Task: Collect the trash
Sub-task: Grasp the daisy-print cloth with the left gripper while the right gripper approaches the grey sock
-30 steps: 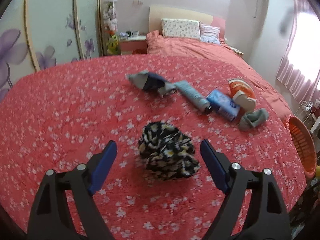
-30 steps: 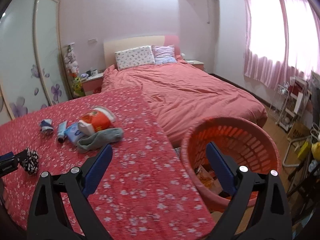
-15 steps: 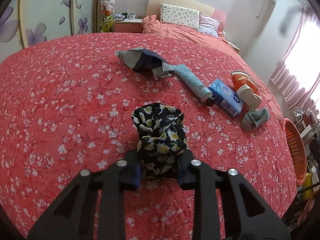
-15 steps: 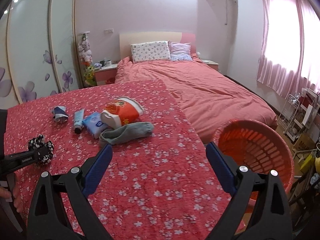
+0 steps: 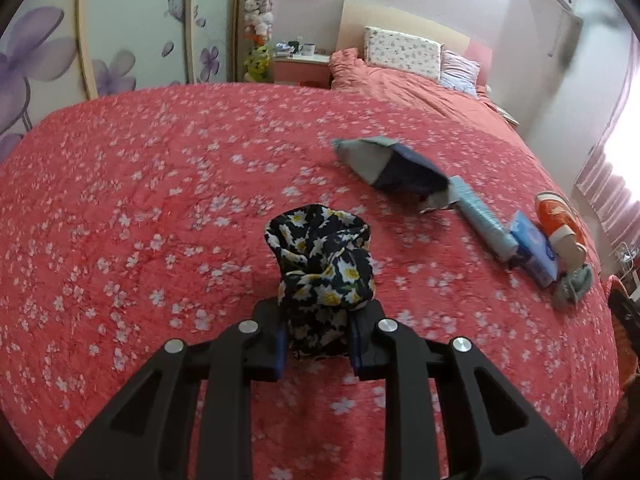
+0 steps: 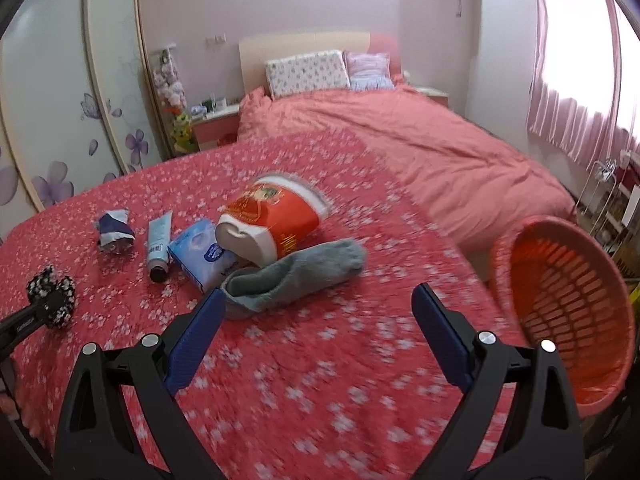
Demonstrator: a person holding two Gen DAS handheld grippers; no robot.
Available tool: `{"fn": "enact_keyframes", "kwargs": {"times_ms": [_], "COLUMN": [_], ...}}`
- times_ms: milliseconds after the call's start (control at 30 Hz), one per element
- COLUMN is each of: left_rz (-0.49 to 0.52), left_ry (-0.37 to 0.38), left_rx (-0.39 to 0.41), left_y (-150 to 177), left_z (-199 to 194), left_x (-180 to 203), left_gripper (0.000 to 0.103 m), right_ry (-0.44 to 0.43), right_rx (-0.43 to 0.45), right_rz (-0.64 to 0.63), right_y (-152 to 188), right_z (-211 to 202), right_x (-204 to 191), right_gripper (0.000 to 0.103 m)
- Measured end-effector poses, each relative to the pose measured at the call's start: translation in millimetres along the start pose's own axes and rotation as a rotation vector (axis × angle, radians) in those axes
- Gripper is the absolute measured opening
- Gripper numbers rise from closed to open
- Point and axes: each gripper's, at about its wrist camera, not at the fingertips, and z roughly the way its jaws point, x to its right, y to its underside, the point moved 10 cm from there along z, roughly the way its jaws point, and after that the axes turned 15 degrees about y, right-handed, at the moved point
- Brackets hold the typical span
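My left gripper is shut on a black floral fabric bundle, which stands up between its blue pads just above the red flowered bedspread. In the right wrist view the same bundle shows at far left. My right gripper is open and holds nothing; its left fingertip sits at the edge of a grey sock. Behind the sock lie an orange paper cup on its side, a blue tissue pack, a pale blue tube and a crumpled wrapper.
An orange plastic basket stands off the bedspread's right edge. A second bed with pillows lies beyond. Flower-printed wardrobe doors line the left wall. A nightstand is at the back, and curtains hang at right.
My left gripper went from wide open around the floral bundle to shut on it. The right gripper swung left from the basket towards the sock and cup.
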Motion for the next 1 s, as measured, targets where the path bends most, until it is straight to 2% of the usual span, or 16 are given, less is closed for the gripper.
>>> {"fn": "enact_keyframes", "kwargs": {"times_ms": [133, 300, 600, 767, 900, 1000], "left_rz": [-0.018, -0.035, -0.06, -0.065, -0.069, -0.068], "left_ry": [0.025, 0.046, 0.069, 0.068, 0.064, 0.062], "left_rx": [-0.001, -0.003, 0.004, 0.005, 0.004, 0.004], "left_y": [0, 1, 4, 5, 4, 4], "left_z": [2, 3, 2, -1, 0, 0], "left_x": [-2, -5, -7, -7, -7, -7], "left_gripper": [0.024, 0.026, 0.028, 0.028, 0.028, 0.028], "right_ry": [0.012, 0.078, 0.153, 0.05, 0.014, -0.009], "right_rx": [-0.037, -0.087, -0.106, -0.098, -0.118, -0.151], "right_rz": [-0.002, -0.028, 0.028, 0.056, 0.073, 0.137], "right_y": [0, 2, 15, 14, 12, 9], "right_z": [15, 34, 27, 20, 25, 31], "right_x": [-19, -26, 33, 33, 23, 21], "right_gripper": [0.094, 0.093, 0.082, 0.079, 0.072, 0.072]}}
